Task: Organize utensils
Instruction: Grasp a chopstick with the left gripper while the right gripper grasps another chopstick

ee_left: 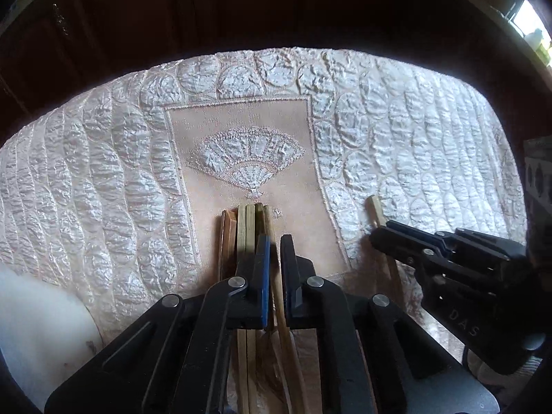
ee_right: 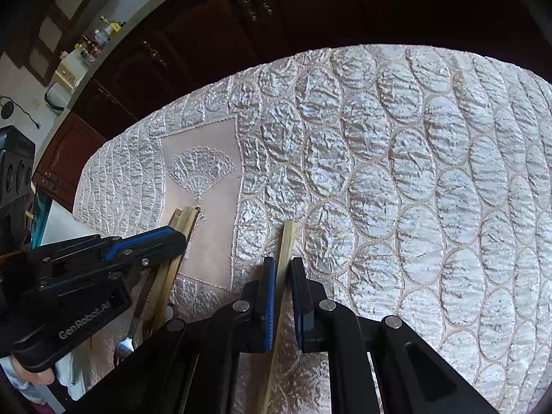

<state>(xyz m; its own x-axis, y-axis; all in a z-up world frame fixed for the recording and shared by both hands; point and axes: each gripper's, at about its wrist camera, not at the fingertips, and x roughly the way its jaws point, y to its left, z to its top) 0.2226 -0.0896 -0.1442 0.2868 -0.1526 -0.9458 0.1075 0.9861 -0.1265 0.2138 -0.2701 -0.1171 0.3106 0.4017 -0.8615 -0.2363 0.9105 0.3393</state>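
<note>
Several wooden chopsticks (ee_left: 246, 220) lie side by side on the pink fan panel of the tablecloth. My left gripper (ee_left: 276, 241) stands over their right edge, shut on the rightmost chopstick (ee_left: 268, 219), which runs between its pads. From the right wrist view, the left gripper (ee_right: 179, 238) sits on that bundle (ee_right: 188, 219). My right gripper (ee_right: 283, 262) is shut on a single pale chopstick (ee_right: 288, 238) that lies apart on the quilted cloth. That lone chopstick (ee_left: 374, 207) and the right gripper (ee_left: 376, 236) also appear to the right in the left wrist view.
A quilted white-and-pink tablecloth (ee_right: 396, 172) covers the table, with dark wooden cabinets (ee_left: 241, 10) beyond its far edge. A metal fork (ee_right: 126, 343) lies near the bundle's lower end. A white object (ee_left: 34, 303) sits at the table's left.
</note>
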